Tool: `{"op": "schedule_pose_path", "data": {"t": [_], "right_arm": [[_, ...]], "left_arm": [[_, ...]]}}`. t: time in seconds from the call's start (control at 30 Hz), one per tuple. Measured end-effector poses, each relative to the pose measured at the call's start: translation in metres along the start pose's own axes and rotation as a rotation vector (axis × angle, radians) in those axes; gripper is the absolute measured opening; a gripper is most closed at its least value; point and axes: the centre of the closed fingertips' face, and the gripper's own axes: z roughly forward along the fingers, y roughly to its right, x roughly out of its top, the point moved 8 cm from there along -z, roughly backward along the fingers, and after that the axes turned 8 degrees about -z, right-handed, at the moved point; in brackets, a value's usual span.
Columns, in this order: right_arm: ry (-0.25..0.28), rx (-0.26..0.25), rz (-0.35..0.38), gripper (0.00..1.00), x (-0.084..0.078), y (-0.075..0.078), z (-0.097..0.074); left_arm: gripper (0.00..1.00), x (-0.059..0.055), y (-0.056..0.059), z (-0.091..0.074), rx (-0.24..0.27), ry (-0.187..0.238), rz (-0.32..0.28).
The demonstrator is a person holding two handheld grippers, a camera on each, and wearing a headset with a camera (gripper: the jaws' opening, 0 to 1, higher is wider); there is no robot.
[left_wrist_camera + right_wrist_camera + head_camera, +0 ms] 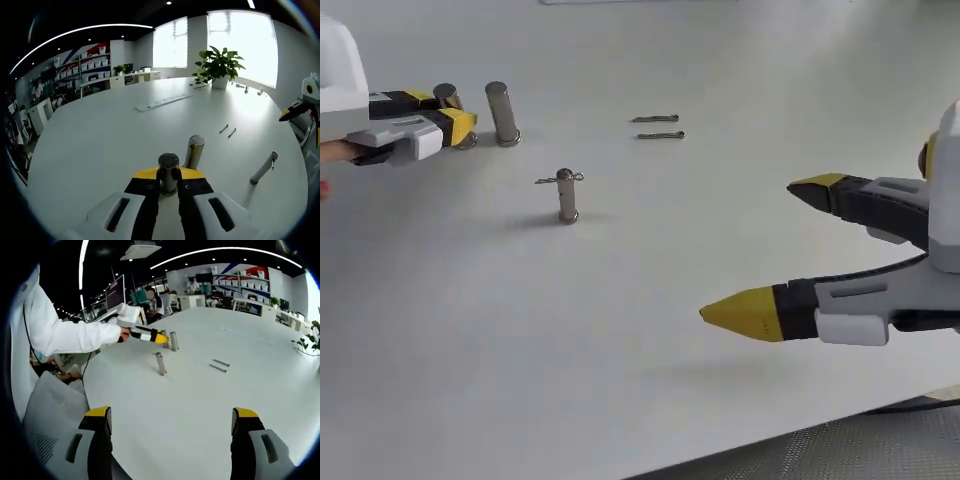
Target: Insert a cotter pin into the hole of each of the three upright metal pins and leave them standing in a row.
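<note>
Three upright metal pins stand on the white table point(620, 330). My left gripper point(455, 122) is shut on the far-left pin point(168, 172), whose top point(445, 94) shows above the jaws. A second pin point(501, 113) stands just right of it, also seen in the left gripper view point(194, 151). The third pin point(567, 196) stands nearer, with a cotter pin point(558, 180) through its hole. Two loose cotter pins point(657, 127) lie side by side further right point(227, 131). My right gripper point(760, 250) hangs open at the right, well clear of everything.
The table's near edge point(770, 440) runs along the bottom right. A potted plant point(219, 67) and a power strip point(162, 102) sit at the table's far side. A person's white sleeve point(70, 335) reaches in from the left.
</note>
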Motion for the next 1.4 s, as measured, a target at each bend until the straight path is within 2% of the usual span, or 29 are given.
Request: {"op": "schedule_pose_path", "data": {"t": [0.27, 0.37, 0.47, 0.63, 0.7, 0.83, 0.97, 1.07, 1.13, 1.2, 1.33, 1.4], "right_arm": [[0.021, -0.004, 0.002, 0.98, 0.002, 0.000, -0.003], [0.032, -0.011, 0.002, 0.98, 0.004, 0.000, -0.005], [0.046, -0.013, 0.004, 0.98, 0.006, -0.001, -0.006], [0.059, -0.013, -0.007, 0.98, 0.009, -0.005, -0.010], [0.064, -0.013, -0.008, 0.98, 0.009, -0.004, -0.010], [0.085, -0.014, -0.018, 0.98, 0.011, -0.008, -0.017], [0.109, -0.017, -0.018, 0.98, 0.014, -0.010, -0.020], [0.108, -0.015, -0.027, 0.98, 0.014, -0.012, -0.021], [0.107, -0.015, -0.033, 0.98, 0.014, -0.013, -0.023], [0.105, -0.014, -0.033, 0.98, 0.013, -0.014, -0.025], [0.107, -0.016, -0.033, 0.98, 0.011, -0.017, -0.028], [0.109, -0.018, -0.033, 0.98, 0.010, -0.019, -0.030]], "left_arm": [[0.11, 0.001, 0.011, -0.011, 0.009, -0.019, -0.012], [0.11, 0.004, 0.020, -0.018, -0.004, -0.037, 0.027], [0.11, 0.007, 0.029, -0.028, -0.016, -0.035, 0.020], [0.11, 0.014, 0.047, -0.045, -0.029, -0.039, 0.074], [0.11, 0.015, 0.053, -0.050, -0.043, -0.034, 0.074], [0.11, 0.023, 0.071, -0.064, -0.096, -0.006, 0.033], [0.11, 0.033, 0.085, -0.076, -0.122, 0.021, 0.054], [0.11, 0.038, 0.093, -0.082, -0.142, 0.045, 0.030], [0.11, 0.039, 0.102, -0.085, -0.153, 0.041, 0.066], [0.11, 0.038, 0.109, -0.086, -0.167, 0.037, 0.062], [0.11, 0.029, 0.122, -0.085, -0.185, 0.011, 0.101], [0.11, 0.024, 0.129, -0.083, -0.197, 0.008, 0.102]]}}
